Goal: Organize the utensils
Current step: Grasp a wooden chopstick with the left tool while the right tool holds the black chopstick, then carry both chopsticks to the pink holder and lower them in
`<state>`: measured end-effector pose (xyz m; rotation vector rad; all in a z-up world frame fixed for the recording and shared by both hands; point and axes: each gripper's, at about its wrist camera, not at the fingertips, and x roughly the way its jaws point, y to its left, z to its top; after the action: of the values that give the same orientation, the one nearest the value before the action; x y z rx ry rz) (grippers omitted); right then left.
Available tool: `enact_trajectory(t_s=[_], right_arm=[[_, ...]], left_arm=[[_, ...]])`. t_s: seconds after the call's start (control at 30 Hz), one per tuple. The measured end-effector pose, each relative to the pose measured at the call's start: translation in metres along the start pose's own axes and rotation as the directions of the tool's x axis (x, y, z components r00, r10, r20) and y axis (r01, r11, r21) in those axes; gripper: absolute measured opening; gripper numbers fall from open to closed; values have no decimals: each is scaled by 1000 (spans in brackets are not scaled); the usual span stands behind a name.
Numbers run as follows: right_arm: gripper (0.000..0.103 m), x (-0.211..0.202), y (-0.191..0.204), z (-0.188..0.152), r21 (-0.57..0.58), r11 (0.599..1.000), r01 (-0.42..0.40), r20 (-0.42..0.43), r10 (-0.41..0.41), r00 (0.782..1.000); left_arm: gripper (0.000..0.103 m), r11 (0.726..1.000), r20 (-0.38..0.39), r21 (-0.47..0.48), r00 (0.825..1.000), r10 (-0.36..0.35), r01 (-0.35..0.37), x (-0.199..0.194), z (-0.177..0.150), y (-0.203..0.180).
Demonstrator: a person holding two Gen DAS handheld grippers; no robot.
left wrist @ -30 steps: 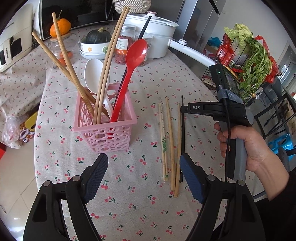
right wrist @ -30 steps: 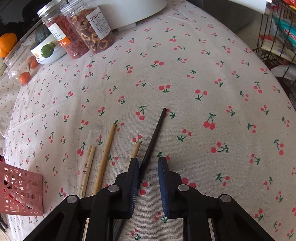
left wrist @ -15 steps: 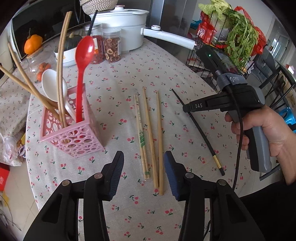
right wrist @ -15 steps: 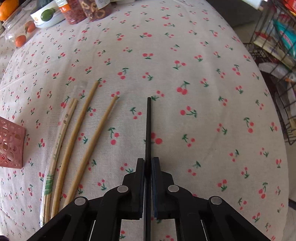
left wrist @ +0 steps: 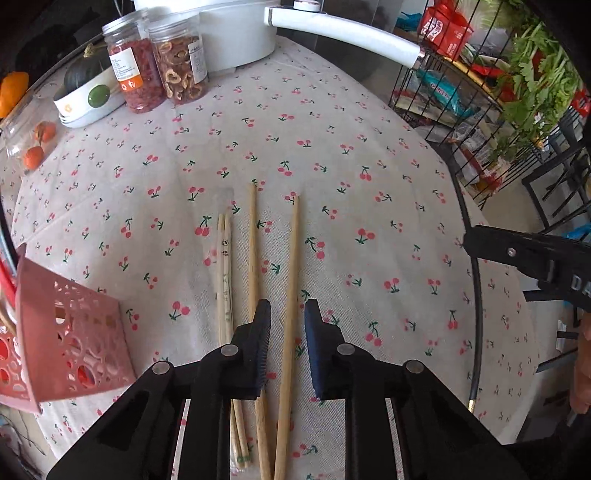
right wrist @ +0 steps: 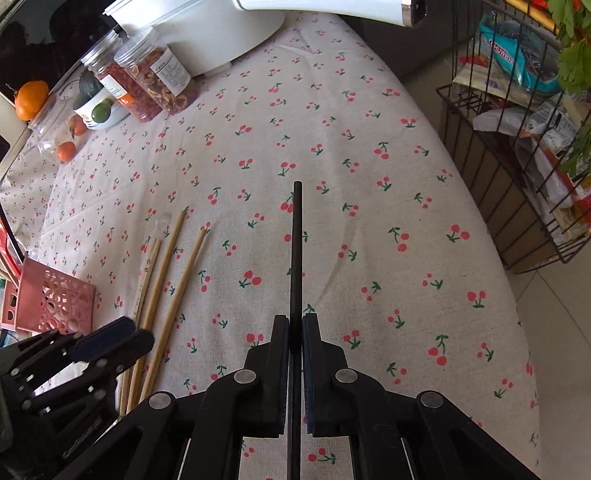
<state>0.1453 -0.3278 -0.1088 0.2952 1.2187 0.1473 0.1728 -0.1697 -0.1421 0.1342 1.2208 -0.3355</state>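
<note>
My left gripper (left wrist: 287, 314) is open, low over the cherry-print tablecloth (left wrist: 332, 155), its jaws on either side of a long wooden chopstick (left wrist: 291, 280). A second wooden chopstick (left wrist: 252, 251) and a wrapped pair of thin chopsticks (left wrist: 224, 273) lie just left of it. My right gripper (right wrist: 294, 325) is shut on a black chopstick (right wrist: 296, 251) and holds it above the cloth; the chopstick also shows in the left wrist view (left wrist: 474, 302). The pink utensil basket (left wrist: 70, 332) stands at the left, also seen in the right wrist view (right wrist: 55, 301).
Two jars of dried food (left wrist: 159, 70), a white bowl with a squash (left wrist: 88, 96) and a white pot (left wrist: 236, 33) stand at the table's far side. A wire rack with greens and packets (left wrist: 491, 96) stands off the right edge.
My left gripper has come down and forward over the wooden chopsticks and narrowed around one. My right gripper has closed on the black chopstick and lifted it off the cloth.
</note>
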Motion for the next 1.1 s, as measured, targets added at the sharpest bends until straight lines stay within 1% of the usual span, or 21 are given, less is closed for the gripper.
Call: enact_trajectory(t_s=[0.13, 0.17, 0.3, 0.37, 0.4, 0.47, 0.63, 0.73, 0.83, 0.97, 1.1], right_arm=[[4, 2, -5, 0, 3, 1000, -16, -9, 16, 1000], [4, 2, -6, 0, 4, 1000, -18, -11, 18, 1000], [4, 5, -7, 0, 0, 1000, -13, -20, 13, 1000], [4, 7, -5, 0, -4, 1000, -8, -23, 8, 1000], [4, 7, -3, 0, -8, 1000, -6, -23, 6, 1000], [4, 3, 1, -1, -16, 1000, -5, -12, 4, 1000], [4, -20, 15, -5, -27, 999, -26, 58, 27, 998], [4, -33, 26, -10, -30, 999, -35, 97, 38, 995], [4, -44, 43, -17, -42, 998, -44, 134, 49, 990], [4, -57, 66, -25, -84, 996, -27, 183, 42, 982], [4, -68, 80, -35, -113, 994, 3, 224, 22, 974]], left_arm=[[17, 1000, -19, -23, 1000, 18, -19, 20, 10, 4], [17, 999, -10, -31, 1000, 21, -21, 22, 12, 5], [16, 999, -11, -12, 999, 41, -41, 25, 18, 2], [10, 998, -14, -6, 998, 57, -57, 27, 22, 0], [6, 998, -17, -12, 998, 56, -56, 26, 22, 1], [6, 999, -4, -34, 999, 42, -42, 20, 20, 4], [6, 999, 70, -32, 997, 15, -13, -24, 3, 12], [6, 1000, 135, -16, 991, -8, 10, -60, -13, 16], [6, 1000, 201, 1, 979, -18, 18, -96, -31, 21], [6, 1000, 280, 15, 960, -25, 22, -137, -59, 34], [6, 999, 346, -15, 938, -32, 40, -162, -84, 55]])
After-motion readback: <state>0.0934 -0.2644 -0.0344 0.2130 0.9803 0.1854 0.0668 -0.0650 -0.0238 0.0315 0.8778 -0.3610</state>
